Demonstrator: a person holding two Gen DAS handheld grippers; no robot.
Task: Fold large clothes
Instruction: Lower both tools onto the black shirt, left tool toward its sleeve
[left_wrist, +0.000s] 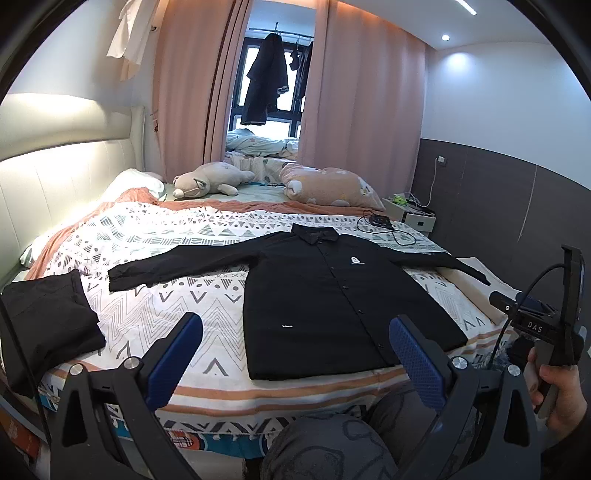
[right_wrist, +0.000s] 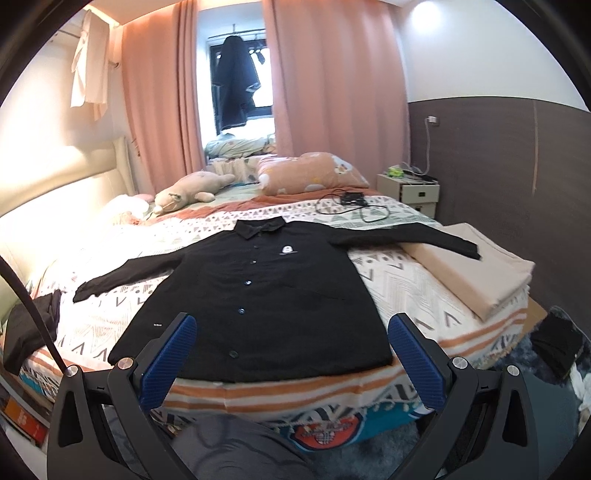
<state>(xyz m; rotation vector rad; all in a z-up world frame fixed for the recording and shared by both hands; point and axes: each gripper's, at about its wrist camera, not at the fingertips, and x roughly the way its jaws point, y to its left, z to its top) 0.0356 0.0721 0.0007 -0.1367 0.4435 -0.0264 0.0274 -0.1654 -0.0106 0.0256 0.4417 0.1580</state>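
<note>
Your black shirt lies flat on the bed, front up and buttoned, both sleeves spread wide. Its bottom hem sits at the near edge of the bed, and its collar points to the far pillows. A folded black garment rests at the near left corner. Your left gripper hangs above the near edge, fingers wide apart, holding nothing. Your right gripper is just the same over the hem, wide apart and empty.
</note>
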